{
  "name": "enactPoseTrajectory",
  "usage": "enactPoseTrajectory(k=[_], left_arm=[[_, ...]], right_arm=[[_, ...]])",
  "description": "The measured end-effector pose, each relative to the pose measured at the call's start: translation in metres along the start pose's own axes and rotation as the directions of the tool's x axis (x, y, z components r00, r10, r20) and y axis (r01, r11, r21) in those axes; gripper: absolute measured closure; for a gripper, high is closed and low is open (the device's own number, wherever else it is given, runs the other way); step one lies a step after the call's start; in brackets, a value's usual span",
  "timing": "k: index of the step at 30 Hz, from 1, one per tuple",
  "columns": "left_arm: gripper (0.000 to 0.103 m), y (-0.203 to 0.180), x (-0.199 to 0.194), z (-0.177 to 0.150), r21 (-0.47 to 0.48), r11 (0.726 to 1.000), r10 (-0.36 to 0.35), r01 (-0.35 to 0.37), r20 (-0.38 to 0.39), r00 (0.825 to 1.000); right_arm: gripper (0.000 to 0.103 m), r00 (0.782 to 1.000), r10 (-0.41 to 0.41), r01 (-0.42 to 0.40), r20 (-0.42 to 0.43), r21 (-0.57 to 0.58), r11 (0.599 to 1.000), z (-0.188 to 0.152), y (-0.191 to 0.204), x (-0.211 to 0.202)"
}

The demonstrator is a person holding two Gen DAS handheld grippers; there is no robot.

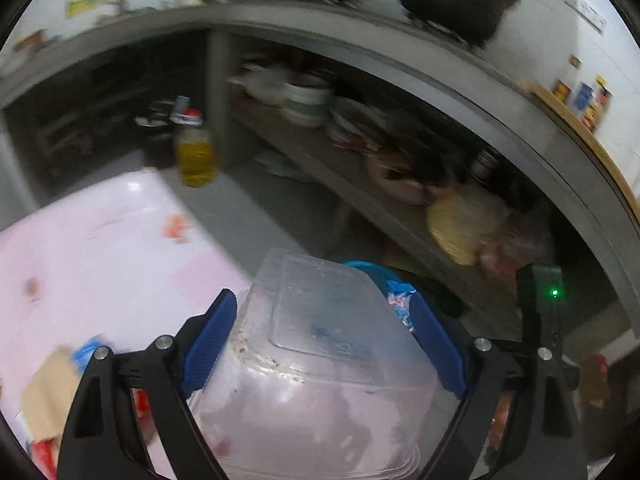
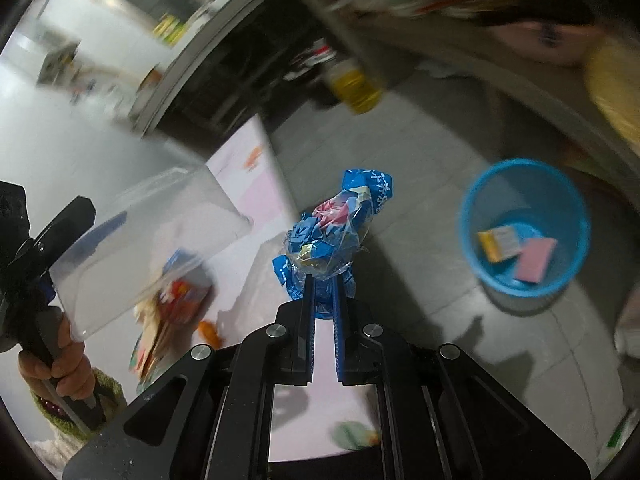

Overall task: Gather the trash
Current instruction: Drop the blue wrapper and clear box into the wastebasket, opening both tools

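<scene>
**Inspector:** Start at the right gripper (image 2: 323,280). What is between its fingers?

**Assistant:** A crumpled blue snack wrapper (image 2: 340,228), clenched between the nearly closed jaws by its lower end. The rest of it stands up past the fingertips, clear of any surface.

**Inspector:** And the left gripper (image 1: 320,336)?

**Assistant:** Its jaws stand wide, and the blue pads (image 1: 212,340) press on both sides of a clear plastic food container (image 1: 320,344), held bottom up. In my judgement the wide grip is dictated by the container's width, not by a release.

**Inspector:** Where is the blue waste bin (image 2: 524,228) relative to these?

**Assistant:** In the right wrist view it stands on the grey tiled floor (image 2: 420,168), to the right of the wrapper and well apart from it. A yellow carton (image 2: 498,242) and a pink packet (image 2: 534,260) already lie inside. The container is on the far side of the wrapper from the bin, above the pink tabletop (image 1: 100,248).

**Inspector:** Pose of the hands?

**Assistant:** Both grippers point steeply downward. The person's left hand (image 2: 60,364), in a green knitted cuff, grips the handle from below. Both loads appear held aloft for carrying to the bin; more litter (image 2: 176,300) remains on the tabletop beyond the container, so the task looks part done.
</scene>
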State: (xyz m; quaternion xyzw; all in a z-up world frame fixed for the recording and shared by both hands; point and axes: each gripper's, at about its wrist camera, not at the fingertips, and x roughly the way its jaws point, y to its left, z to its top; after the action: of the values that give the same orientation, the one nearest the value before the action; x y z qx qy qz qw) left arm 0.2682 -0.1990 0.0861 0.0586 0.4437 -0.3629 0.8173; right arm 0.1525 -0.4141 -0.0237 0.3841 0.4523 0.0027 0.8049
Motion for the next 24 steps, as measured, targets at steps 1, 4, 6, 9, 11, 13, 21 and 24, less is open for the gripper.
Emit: enactPoseTrajectory(k=[1, 4, 6, 9, 11, 13, 21, 24], left_arm=[[0.017, -0.007, 0.012, 0.004, 0.007, 1.0, -0.021, 0.021, -0.02, 1.0], [0.017, -0.034, 0.06, 0.018, 0.022, 0.997, -0.069, 0.071, -0.101, 0.993], [0.017, -0.05, 0.096, 0.023, 0.029, 0.995, -0.089, 0.095, -0.158, 0.983], [0.017, -0.07, 0.147, 0.029, 0.036, 0.994, -0.091, 0.102, -0.23, 0.969], [0.017, -0.083, 0.177, 0.03, 0.054, 0.994, -0.077, 0.094, -0.261, 0.962], [0.016, -0.095, 0.204, 0.034, 0.07, 0.992, -0.079, 0.102, -0.273, 0.959], [0.01, -0.091, 0.235, 0.047, 0.012, 0.995, -0.096, 0.104, -0.292, 0.952], [0.009, -0.083, 0.22, 0.049, 0.005, 0.995, -0.095, 0.099, -0.258, 0.961]], right_arm=[[0.096, 1.0, -0.015, 0.015, 0.012, 0.035, 0.999, 0.001, -0.014, -0.006], [0.096, 0.999, -0.041, 0.038, 0.028, 0.124, 0.992, 0.002, -0.047, -0.013], [0.096, 0.998, -0.06, 0.054, 0.027, 0.186, 0.981, 0.002, -0.07, -0.01], [0.096, 0.996, -0.085, 0.078, 0.016, 0.264, 0.961, 0.003, -0.101, -0.001], [0.093, 0.995, -0.1, 0.093, 0.009, 0.302, 0.949, 0.005, -0.119, 0.006], [0.083, 0.992, -0.125, 0.115, 0.007, 0.338, 0.934, 0.012, -0.14, 0.015], [0.051, 0.962, -0.273, 0.261, -0.022, 0.371, 0.891, 0.028, -0.198, 0.058], [0.051, 0.959, -0.284, 0.268, -0.013, 0.372, 0.889, 0.018, -0.198, 0.054]])
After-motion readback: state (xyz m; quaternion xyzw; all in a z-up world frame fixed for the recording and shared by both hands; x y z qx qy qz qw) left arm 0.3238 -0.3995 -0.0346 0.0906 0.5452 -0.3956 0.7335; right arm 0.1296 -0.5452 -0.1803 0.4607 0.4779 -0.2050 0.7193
